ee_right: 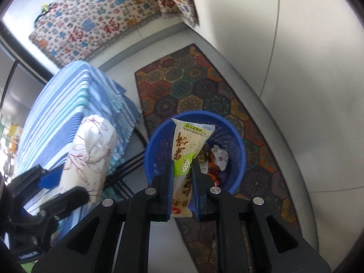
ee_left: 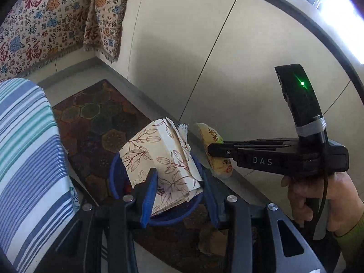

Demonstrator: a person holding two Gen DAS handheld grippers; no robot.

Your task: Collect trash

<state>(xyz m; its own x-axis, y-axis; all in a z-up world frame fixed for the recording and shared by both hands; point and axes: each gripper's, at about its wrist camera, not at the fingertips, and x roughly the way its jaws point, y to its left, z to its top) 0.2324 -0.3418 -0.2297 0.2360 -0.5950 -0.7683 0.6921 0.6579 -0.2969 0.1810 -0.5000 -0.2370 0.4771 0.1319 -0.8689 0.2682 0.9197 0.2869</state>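
Observation:
My left gripper is shut on a cream tissue pack with a brown leaf print, held over the blue waste basket. The same pack shows at the left of the right wrist view, in the left gripper. My right gripper is shut on a yellow-green snack wrapper, which hangs above the blue waste basket. In the left wrist view the right gripper comes in from the right with the snack wrapper, held by a hand.
The basket stands on a hexagon-patterned rug on a pale floor and holds crumpled trash. A blue-striped cloth covers furniture at the left. A patterned throw hangs further back.

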